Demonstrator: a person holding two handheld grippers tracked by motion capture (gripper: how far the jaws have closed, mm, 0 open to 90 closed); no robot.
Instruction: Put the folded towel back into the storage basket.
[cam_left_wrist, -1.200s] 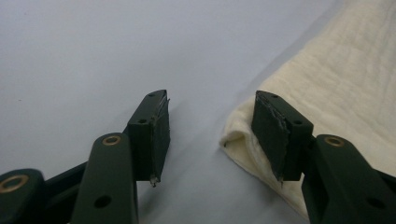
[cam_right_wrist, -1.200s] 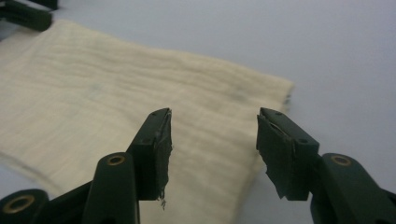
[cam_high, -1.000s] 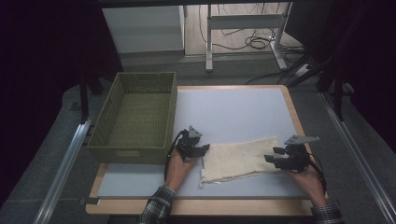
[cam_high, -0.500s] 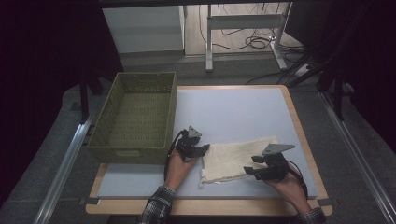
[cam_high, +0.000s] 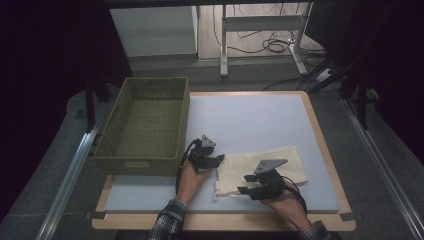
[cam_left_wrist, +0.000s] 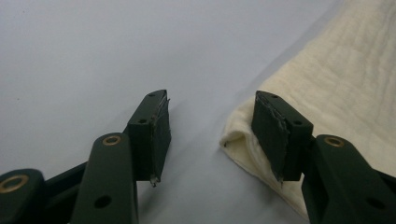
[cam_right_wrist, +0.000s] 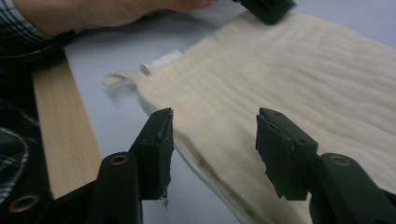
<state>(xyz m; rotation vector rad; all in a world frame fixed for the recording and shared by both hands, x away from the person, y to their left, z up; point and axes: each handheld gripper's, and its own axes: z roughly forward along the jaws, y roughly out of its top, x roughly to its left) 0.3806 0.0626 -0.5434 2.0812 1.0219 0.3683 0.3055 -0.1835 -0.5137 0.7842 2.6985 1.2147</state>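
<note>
Cream cloth lies flat on the table, near edge, right of the green basket. Left claw is parked at the cloth's left corner, half open, one pad on the fold, nothing pinched. Right claw straddles the near hem; its jaws have just been closing, hem between them, not gripped yet. Looks like two-corner pickup for folding or binning.

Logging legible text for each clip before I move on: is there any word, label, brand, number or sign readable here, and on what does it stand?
No text can be read in these pictures.
Small white tag at the corner of the cream fabric cloth: shows no lettering that I can make out.
Pale patch on the near wall of the olive-green woven basket: too small to tell whether it is a label.
</note>
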